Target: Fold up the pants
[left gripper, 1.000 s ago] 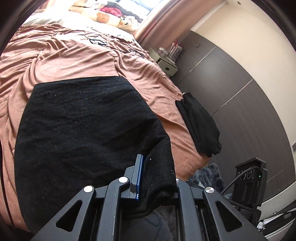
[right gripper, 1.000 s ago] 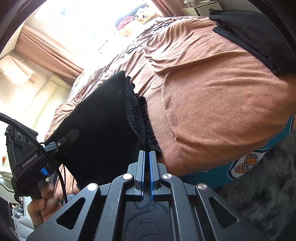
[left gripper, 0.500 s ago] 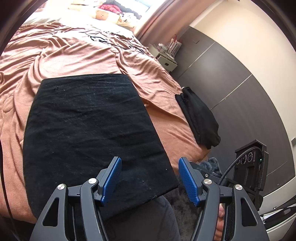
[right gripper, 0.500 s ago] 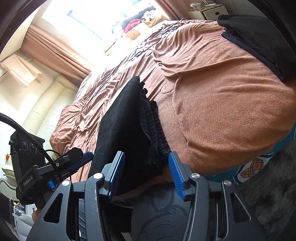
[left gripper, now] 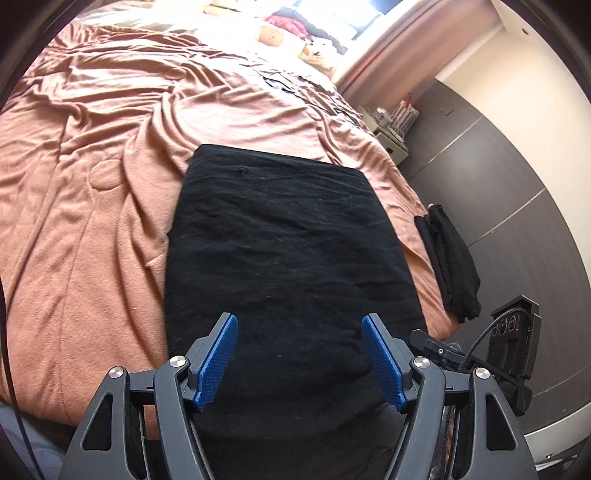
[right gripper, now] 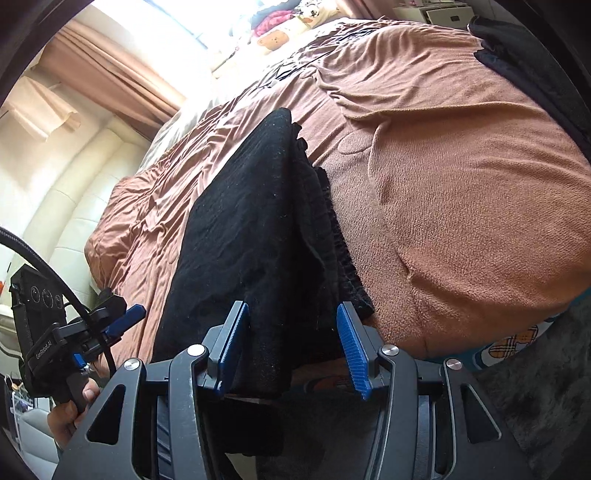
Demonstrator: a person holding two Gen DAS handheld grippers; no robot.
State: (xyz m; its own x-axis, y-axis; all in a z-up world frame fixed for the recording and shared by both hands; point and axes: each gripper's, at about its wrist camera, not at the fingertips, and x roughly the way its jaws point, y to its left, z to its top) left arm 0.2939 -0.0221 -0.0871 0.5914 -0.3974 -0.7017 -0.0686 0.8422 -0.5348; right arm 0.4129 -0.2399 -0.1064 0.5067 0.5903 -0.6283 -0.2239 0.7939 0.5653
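Observation:
Black pants (left gripper: 288,258) lie folded flat as a long rectangle on the pinkish-brown bedspread (left gripper: 92,206), their near end hanging over the bed's edge. My left gripper (left gripper: 300,354) hovers over that near end, its blue pads spread and still opening, touching no cloth. In the right wrist view the same pants (right gripper: 251,236) run away from me, with the gathered waistband along their right side. My right gripper (right gripper: 292,347) stands open at the near end; the cloth lies between its pads unpinched. The left gripper (right gripper: 122,321) shows at the lower left, held by a hand (right gripper: 70,413).
A second folded black garment (left gripper: 448,258) lies at the bed's right edge, by a dark grey wardrobe wall (left gripper: 517,192). Soft toys (left gripper: 280,33) and pillows sit at the bed's head under a bright window. A bedside cabinet (left gripper: 391,133) stands far right. Dark rug (right gripper: 535,387) below.
Both grippers let go of the pants' near edge and opened. The cloth dropped flat on the bed. Both hands drew back toward the bed's foot, and the left view shifted left.

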